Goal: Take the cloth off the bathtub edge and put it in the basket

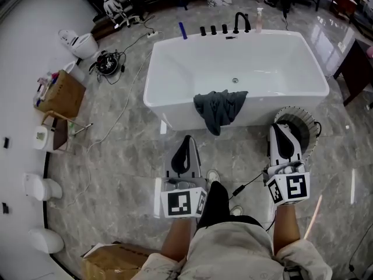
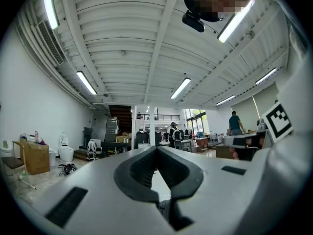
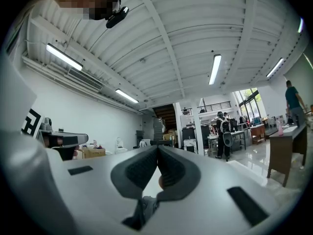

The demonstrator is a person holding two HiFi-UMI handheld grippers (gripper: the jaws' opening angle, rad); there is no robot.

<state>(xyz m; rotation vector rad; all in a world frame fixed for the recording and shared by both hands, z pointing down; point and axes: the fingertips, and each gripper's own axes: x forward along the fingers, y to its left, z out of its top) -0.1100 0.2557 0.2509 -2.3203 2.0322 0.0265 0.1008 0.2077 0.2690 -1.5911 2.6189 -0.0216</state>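
A dark grey cloth (image 1: 218,107) hangs over the near edge of the white bathtub (image 1: 175,74), half inside and half down the outer wall. A round wire basket (image 1: 305,123) stands on the floor by the tub's near right corner. My left gripper (image 1: 187,139) is held short of the tub, just left of the cloth, jaws shut and empty. My right gripper (image 1: 278,128) is shut and empty too, its tip over the basket's left side. In the gripper views, the left gripper (image 2: 156,149) and right gripper (image 3: 157,149) point level across the hall, so neither view shows cloth or basket.
A black faucet (image 1: 240,22) and a pink bottle (image 1: 258,20) stand at the tub's far rim. To the left are a cardboard box (image 1: 63,94), a toilet (image 1: 78,44) and a floor cable (image 1: 119,112). A dark desk (image 1: 356,69) stands right; another box (image 1: 113,260) is behind me.
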